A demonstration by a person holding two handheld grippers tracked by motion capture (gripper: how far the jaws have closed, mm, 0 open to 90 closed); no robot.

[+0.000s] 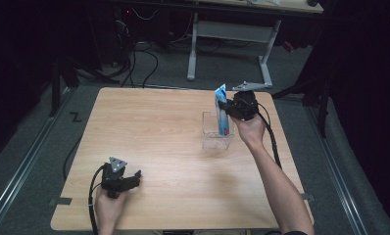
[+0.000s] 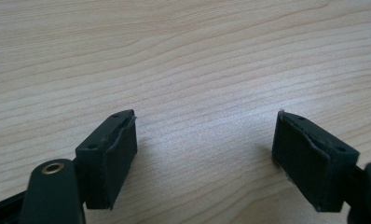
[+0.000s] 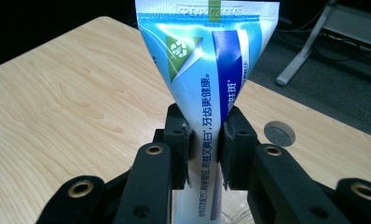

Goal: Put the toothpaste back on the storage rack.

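Pale wood-grain tabletop [image 1: 173, 127] lay under everything I was working with, with dark floor, cables and a white-legged desk frame [image 1: 230, 46] beyond its far edge. On the far right part of that table I had the blue-and-white toothpaste tube [image 1: 221, 108] standing upright, crimped end up, its lower end down inside a clear plastic open-topped container [image 1: 215, 131]. In the right gripper view the tube [image 3: 207, 79] showed a green triangular mark, a dark blue band and a column of printed characters, and its flat seal fanned wide at the top. My right gripper [image 3: 206, 149] was clamped on the tube's narrower middle, one black pad pressed to each side; from above it [image 1: 227, 108] reached in from the right, my right hand [image 1: 249, 128] behind it. A small round grey disc [image 3: 279, 134] sat in the tabletop just beside the right jaw in that view. Nothing else stood near the container.

Well apart, at the near left of the table, my left gripper [image 1: 134, 177] rested low in my left hand [image 1: 109, 205]. Its own view showed the jaws spread wide over bare wood [image 2: 207, 140], holding nothing.
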